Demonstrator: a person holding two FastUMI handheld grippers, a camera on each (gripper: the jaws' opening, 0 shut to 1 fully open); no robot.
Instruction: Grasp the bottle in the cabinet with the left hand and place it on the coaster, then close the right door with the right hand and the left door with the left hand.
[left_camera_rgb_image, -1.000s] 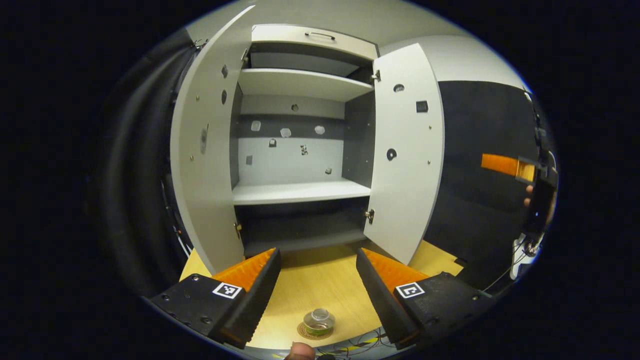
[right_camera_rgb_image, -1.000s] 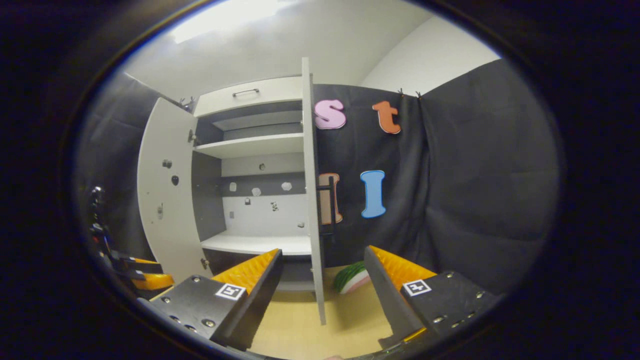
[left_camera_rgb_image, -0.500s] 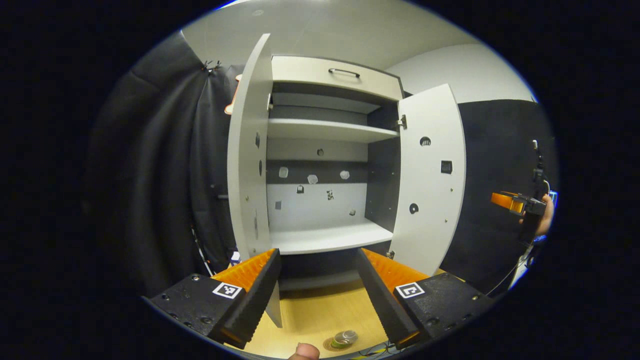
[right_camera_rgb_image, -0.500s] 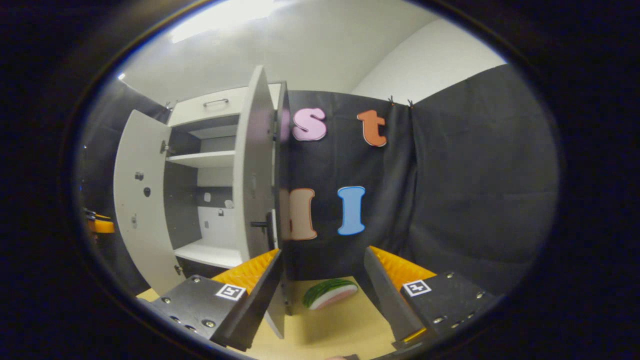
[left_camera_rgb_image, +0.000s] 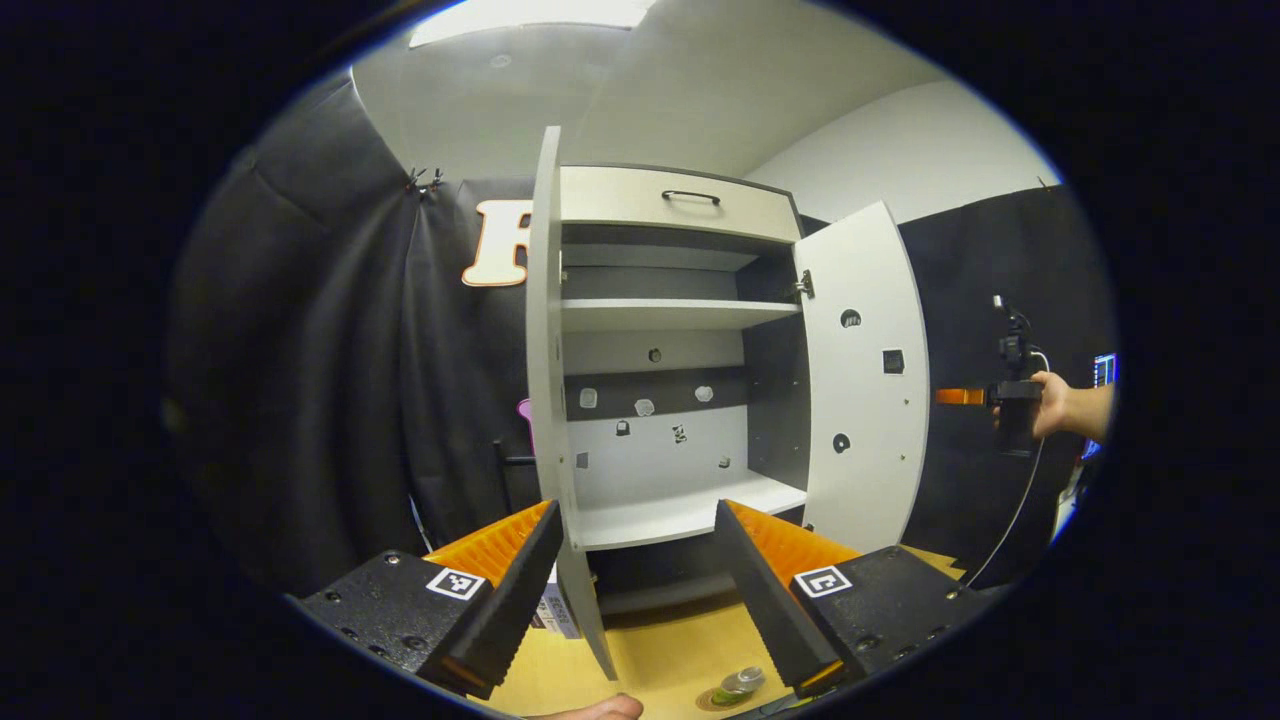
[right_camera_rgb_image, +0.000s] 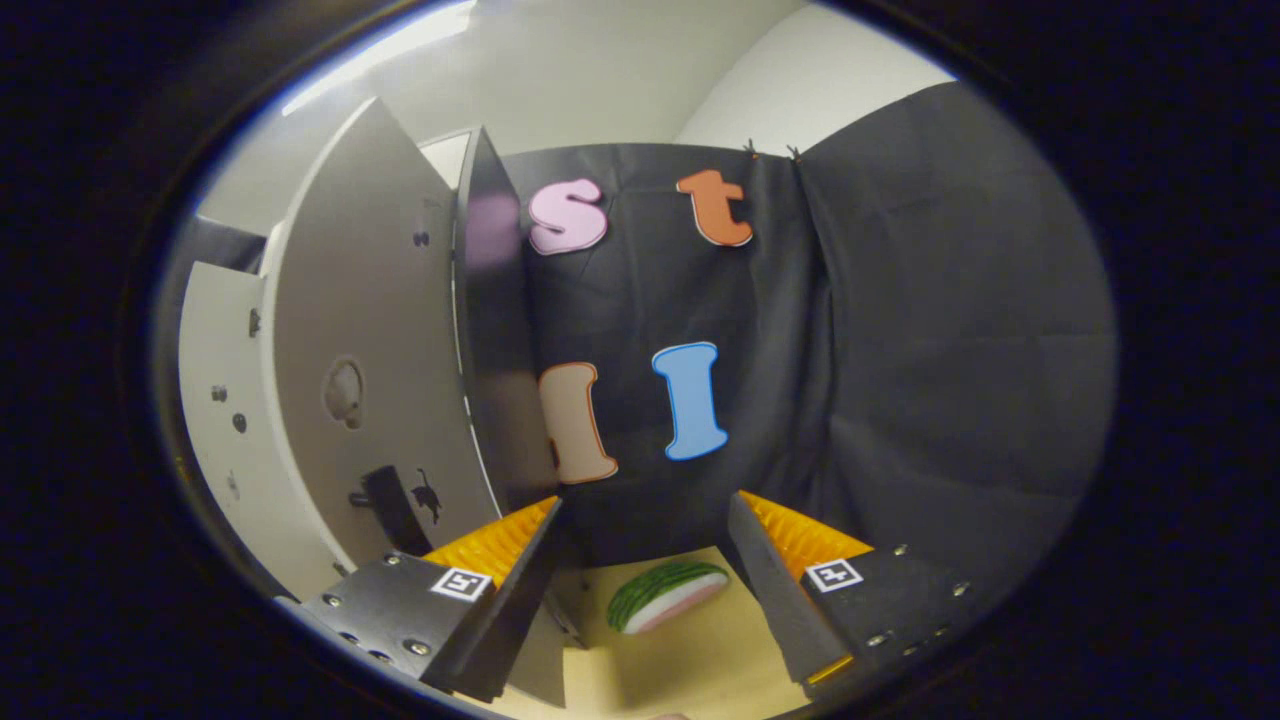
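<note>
Now the bottle (left_camera_rgb_image: 741, 681) sits on its coaster (left_camera_rgb_image: 722, 697); the right tool (right_camera_rgb_image: 640, 570), released, should press flat on the right door (right_camera_rgb_image: 370, 380), pushing steadily toward the cabinet (left_camera_rgb_image: 670, 300).

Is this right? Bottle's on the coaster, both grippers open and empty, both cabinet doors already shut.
Not the doors. In the left gripper view both the left door and the right door stand open, with the cabinet shelves exposed. The rest holds: the bottle sits on the coaster, and the left gripper and right gripper are open and empty.
</note>
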